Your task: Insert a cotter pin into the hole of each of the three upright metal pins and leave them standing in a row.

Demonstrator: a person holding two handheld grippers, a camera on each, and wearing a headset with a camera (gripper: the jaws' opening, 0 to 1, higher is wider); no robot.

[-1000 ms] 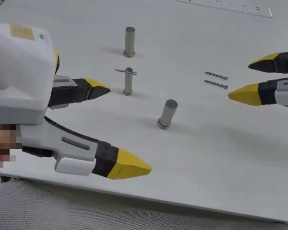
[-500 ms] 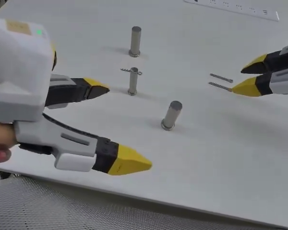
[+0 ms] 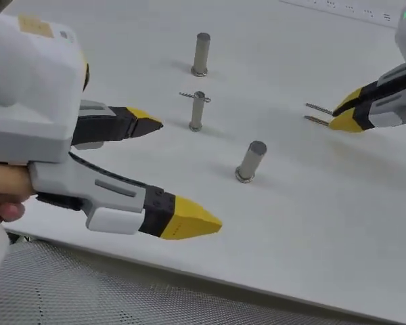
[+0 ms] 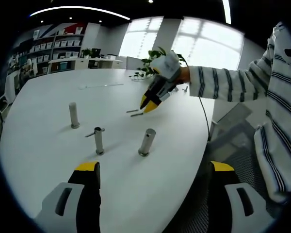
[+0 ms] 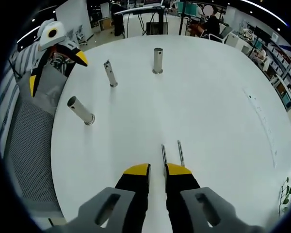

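Right hand-held gripper (image 3: 335, 119) down at two loose cotter pins; one of three metal pins fitted.

Three metal pins stand on the white desk (image 3: 291, 203) in a slanting row. The far pin (image 3: 201, 54) and the near pin (image 3: 252, 161) have bare tops. The middle pin (image 3: 197, 112) has a cotter pin (image 3: 193, 97) through its hole, sticking out sideways. Well to the right of the row, a first loose pin (image 5: 164, 154) and a second loose pin (image 5: 180, 151) lie side by side. The right hand-held gripper (image 5: 157, 169) is low over them with its jaws open only a narrow slit. The first loose pin's end runs into that gap, and a grip on it cannot be told. The left hand-held gripper (image 3: 189, 174) sits at the desk's near edge, jaws spread wide and holding nothing, pointing toward the row.
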